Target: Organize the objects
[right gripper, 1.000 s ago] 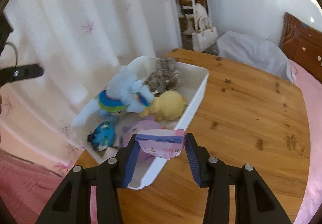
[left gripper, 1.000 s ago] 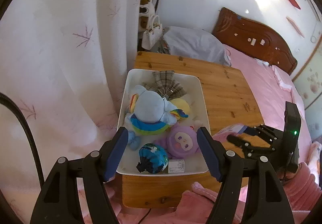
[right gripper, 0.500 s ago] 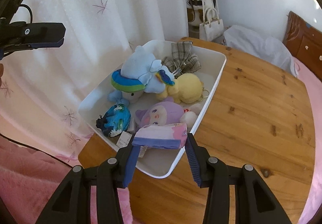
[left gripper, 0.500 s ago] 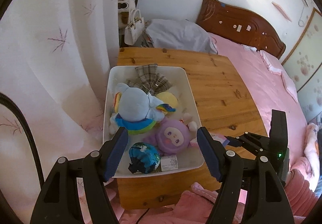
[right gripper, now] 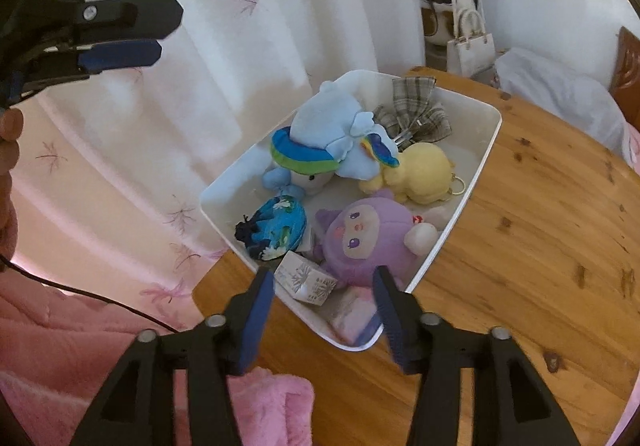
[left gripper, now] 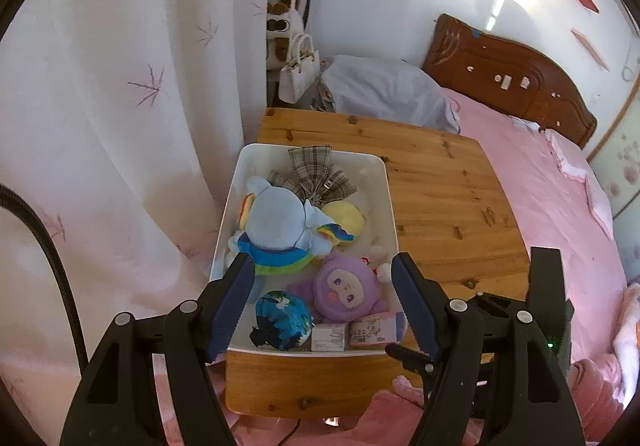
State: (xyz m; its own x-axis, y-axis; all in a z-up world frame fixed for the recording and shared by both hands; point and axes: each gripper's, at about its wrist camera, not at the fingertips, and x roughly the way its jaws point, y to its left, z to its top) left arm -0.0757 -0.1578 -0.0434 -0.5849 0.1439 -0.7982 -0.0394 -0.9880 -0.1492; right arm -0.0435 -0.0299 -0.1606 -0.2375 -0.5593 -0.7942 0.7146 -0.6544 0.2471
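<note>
Bare wooden table (right gripper: 540, 205) spreads right of the white bin's (right gripper: 476, 181) rim.

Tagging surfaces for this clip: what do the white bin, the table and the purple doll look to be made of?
White bin: probably moulded plastic, with smooth, slightly glossy thin walls and rounded corners.
Table: wood, likely varnished pine, showing orange grain with dark knots and a soft sheen.
Purple doll: plush fabric, with a fuzzy matte pile and stitched-looking eyes.

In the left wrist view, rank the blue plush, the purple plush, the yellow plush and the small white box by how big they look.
1. Blue plush
2. Purple plush
3. Yellow plush, partly hidden, so unsure
4. White box
</note>
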